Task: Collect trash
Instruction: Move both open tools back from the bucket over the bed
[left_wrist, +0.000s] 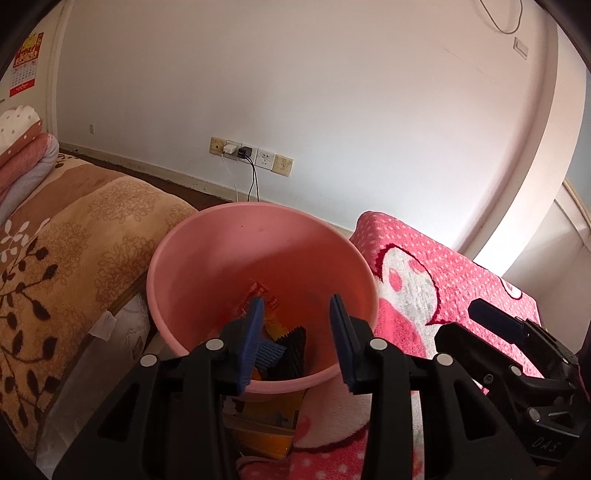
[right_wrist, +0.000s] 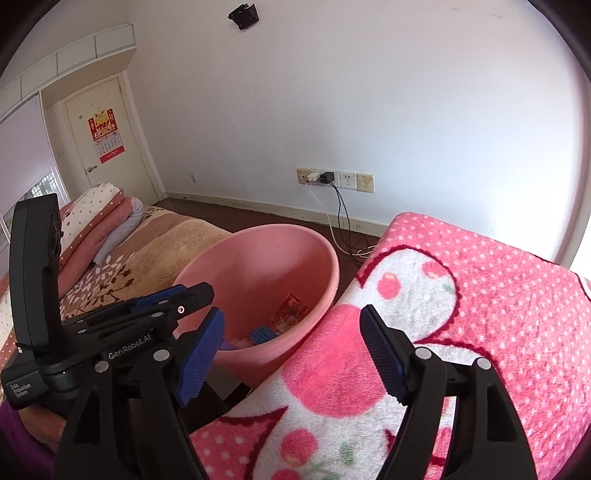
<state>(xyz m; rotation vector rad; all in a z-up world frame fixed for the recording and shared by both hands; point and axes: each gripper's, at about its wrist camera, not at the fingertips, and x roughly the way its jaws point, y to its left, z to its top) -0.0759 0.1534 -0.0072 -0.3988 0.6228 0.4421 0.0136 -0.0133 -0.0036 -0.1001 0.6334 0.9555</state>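
Observation:
A pink plastic bucket (left_wrist: 207, 258) stands between two beds and also shows in the right wrist view (right_wrist: 258, 258). Inside lie snack wrappers (left_wrist: 258, 295), red and orange, with a blue and a black ridged piece (left_wrist: 291, 350); the wrappers also show in the right wrist view (right_wrist: 291, 314). My left gripper (left_wrist: 297, 332) is open and empty, just above the bucket's near rim. My right gripper (right_wrist: 291, 350) is open and empty, over the edge of the pink blanket (right_wrist: 480, 295), right of the bucket. The left gripper's body (right_wrist: 140, 317) shows at left in the right wrist view.
A bed with a brown floral blanket (left_wrist: 74, 258) and folded bedding (right_wrist: 107, 218) lies left of the bucket. The pink dotted blanket (left_wrist: 424, 266) covers the bed on the right. Wall sockets with chargers and cables (left_wrist: 243, 153) sit behind. An orange box (left_wrist: 266, 432) lies under the bucket.

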